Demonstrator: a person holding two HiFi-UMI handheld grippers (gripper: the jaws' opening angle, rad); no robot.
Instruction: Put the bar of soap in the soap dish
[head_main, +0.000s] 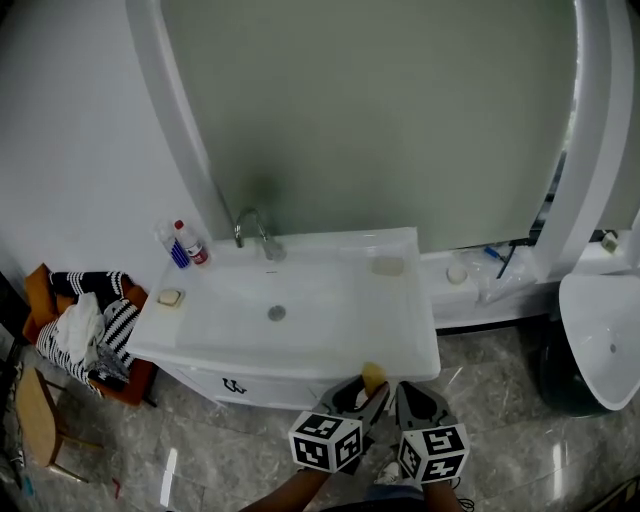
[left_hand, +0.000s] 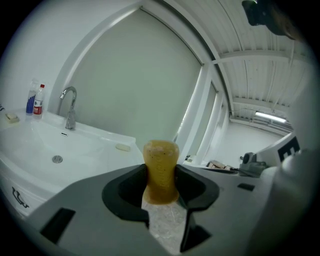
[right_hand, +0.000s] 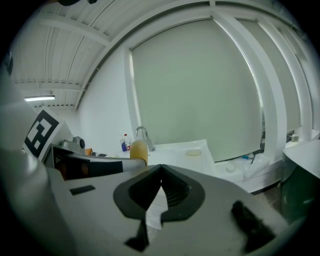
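Firmly the left hand-held gripper (left_hand: 161, 186) pinches an amber, speckled bar of soap (left_hand: 161, 162); right hand-held gripper (right_hand: 160, 185) sits closed.

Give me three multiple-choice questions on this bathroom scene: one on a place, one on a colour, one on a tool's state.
1. The two bottles stand: A) beside the faucet on the sink B) on the floor C) in a tool.
2. The bar in the left tool is: A) blue B) yellow C) black.
3. The right tool is: A) wide open B) shut on a bottle C) shut, empty.
1A: they stand by the faucet. 2B: the clamped bar is yellow. 3C: its jaws meet with nothing between.
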